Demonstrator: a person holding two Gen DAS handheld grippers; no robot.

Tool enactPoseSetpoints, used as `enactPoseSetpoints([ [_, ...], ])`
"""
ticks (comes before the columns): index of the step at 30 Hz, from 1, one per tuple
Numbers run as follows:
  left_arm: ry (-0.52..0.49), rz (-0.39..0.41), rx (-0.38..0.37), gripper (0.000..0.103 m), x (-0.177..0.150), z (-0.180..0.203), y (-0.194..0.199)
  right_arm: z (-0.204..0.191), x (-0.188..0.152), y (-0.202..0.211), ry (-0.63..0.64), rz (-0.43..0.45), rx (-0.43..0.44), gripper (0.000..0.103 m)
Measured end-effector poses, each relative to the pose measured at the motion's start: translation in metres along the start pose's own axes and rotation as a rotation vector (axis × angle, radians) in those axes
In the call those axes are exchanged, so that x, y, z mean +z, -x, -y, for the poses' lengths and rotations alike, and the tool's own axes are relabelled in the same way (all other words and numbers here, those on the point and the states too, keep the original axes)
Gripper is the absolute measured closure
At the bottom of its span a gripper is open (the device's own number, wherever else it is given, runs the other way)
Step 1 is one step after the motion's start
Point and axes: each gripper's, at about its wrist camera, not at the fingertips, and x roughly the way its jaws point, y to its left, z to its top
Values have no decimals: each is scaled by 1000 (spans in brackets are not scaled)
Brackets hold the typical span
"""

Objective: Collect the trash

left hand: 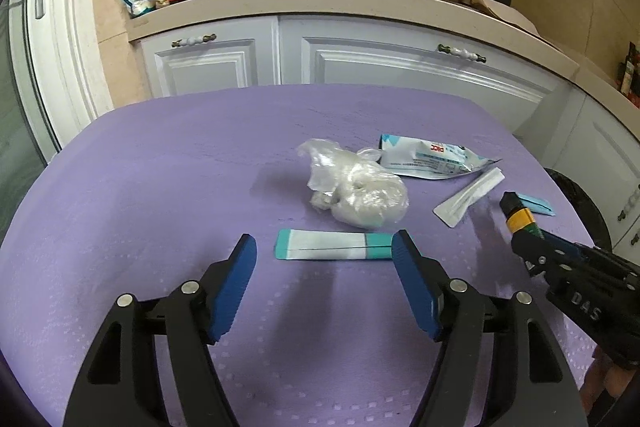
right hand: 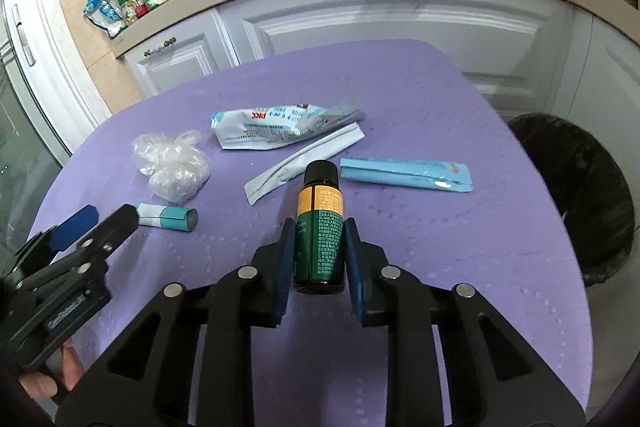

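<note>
Five pieces of trash lie on the table point(right hand: 400, 87) beside the bin point(right hand: 576, 195); my right gripper point(right hand: 319, 247) clamps a bottle point(right hand: 320, 227), my left gripper point(left hand: 324, 247) gapes wide, empty, before a teal packet point(left hand: 332, 245).

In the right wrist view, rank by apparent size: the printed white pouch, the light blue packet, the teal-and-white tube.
1. Printed white pouch.
2. Light blue packet, nearly as long but slimmer, so a close call.
3. Teal-and-white tube, clearly smallest though partly hidden by the left gripper.

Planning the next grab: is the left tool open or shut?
Open: the left tool has its blue pads spread wide, straddling the teal-ended packet without gripping it.
</note>
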Motion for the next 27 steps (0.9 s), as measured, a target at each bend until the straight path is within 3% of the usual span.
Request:
enactPoseSetpoints([
  [9, 1, -38, -25, 35, 5, 3, -12, 15, 1, 11, -17, 28, 14, 80],
  [11, 3, -46, -39, 29, 4, 5, -13, 17, 1, 12, -23, 30, 15, 80],
  [21, -14, -118, -56, 26, 2, 20, -32, 24, 0, 8, -39, 19, 30, 80],
  [27, -1, -125, -72, 52, -1, 17, -33, 25, 0, 7, -47, 24, 30, 80],
])
